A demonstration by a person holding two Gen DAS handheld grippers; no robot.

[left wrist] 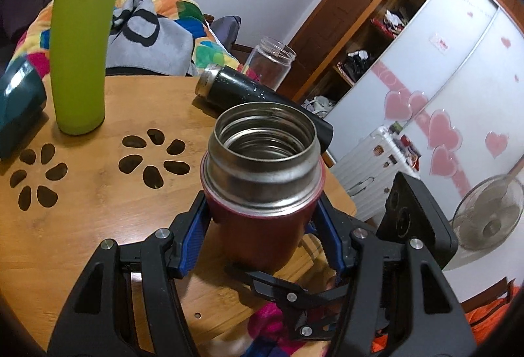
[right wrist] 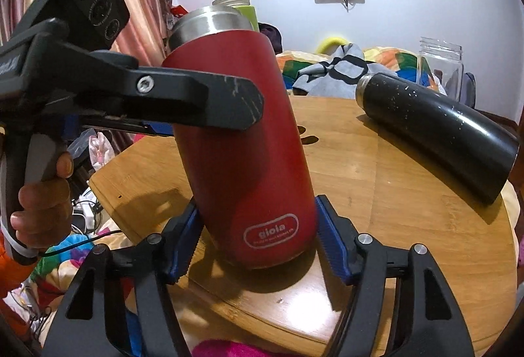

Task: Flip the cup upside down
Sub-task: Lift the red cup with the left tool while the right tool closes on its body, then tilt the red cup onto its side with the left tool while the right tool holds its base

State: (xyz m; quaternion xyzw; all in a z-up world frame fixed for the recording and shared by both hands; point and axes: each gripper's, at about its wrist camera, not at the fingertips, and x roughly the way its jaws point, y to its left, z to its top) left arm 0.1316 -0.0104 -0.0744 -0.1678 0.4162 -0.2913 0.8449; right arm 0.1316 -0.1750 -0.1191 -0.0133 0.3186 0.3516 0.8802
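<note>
The cup is a red steel flask (right wrist: 242, 141) with an open silver mouth (left wrist: 262, 141). It stands mouth up and tilted on the round wooden table (right wrist: 409, 203). My left gripper (left wrist: 262, 219) is shut on its upper body, just below the silver neck. In the right wrist view the left gripper's black finger (right wrist: 229, 105) presses the flask's side. My right gripper (right wrist: 258, 242) has a blue pad on each side of the flask's base; the pads look close to the wall, with a small gap on the left.
A black flask (right wrist: 435, 131) lies on its side at the back right. A clear glass jar (left wrist: 270, 62) stands behind it. A tall green bottle (left wrist: 82, 46) and a teal cup (left wrist: 16, 108) are at the far left. Flower-shaped holes (left wrist: 150, 157) pierce the tabletop.
</note>
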